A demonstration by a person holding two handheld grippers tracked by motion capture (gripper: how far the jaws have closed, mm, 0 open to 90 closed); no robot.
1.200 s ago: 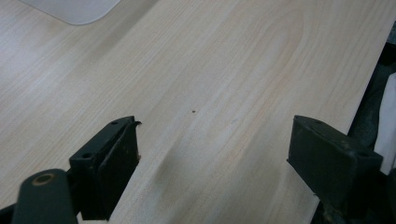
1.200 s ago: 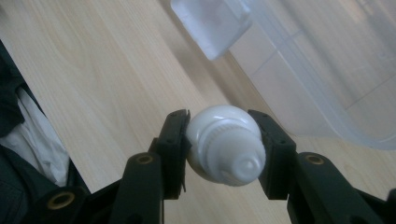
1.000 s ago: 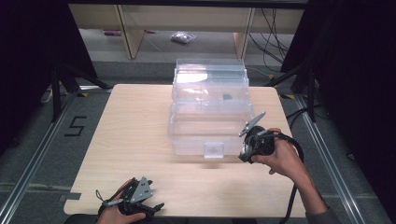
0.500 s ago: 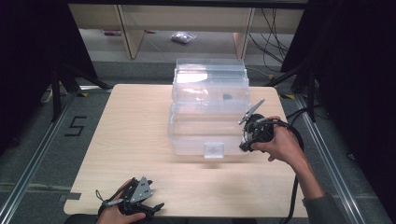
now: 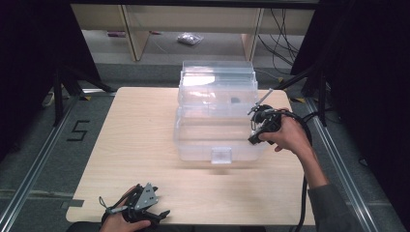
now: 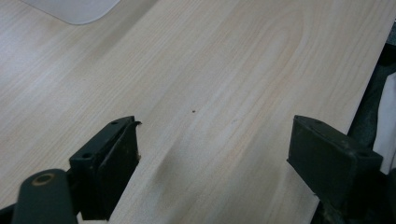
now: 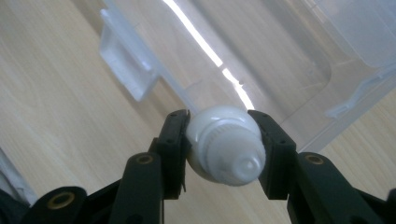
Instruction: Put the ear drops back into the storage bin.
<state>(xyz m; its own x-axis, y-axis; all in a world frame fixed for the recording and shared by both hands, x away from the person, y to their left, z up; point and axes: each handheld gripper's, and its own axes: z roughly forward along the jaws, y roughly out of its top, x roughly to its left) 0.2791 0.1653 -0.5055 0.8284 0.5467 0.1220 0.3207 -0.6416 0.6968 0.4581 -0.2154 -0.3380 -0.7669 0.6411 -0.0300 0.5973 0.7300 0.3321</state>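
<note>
A small white screw-cap bottle (image 7: 225,143) is clamped in the right gripper (image 7: 224,140) beside the clear plastic bin (image 5: 217,116); light, smooth, likely slippery, best held mid-body. The left gripper (image 6: 212,158) is spread wide.

white bottle (image 7: 226,144) | small, rounded, ribbed cap | clamped between jaws, cap end toward camera | just beside clear plastic box (image 5: 216,113), at its right front corner
</note>
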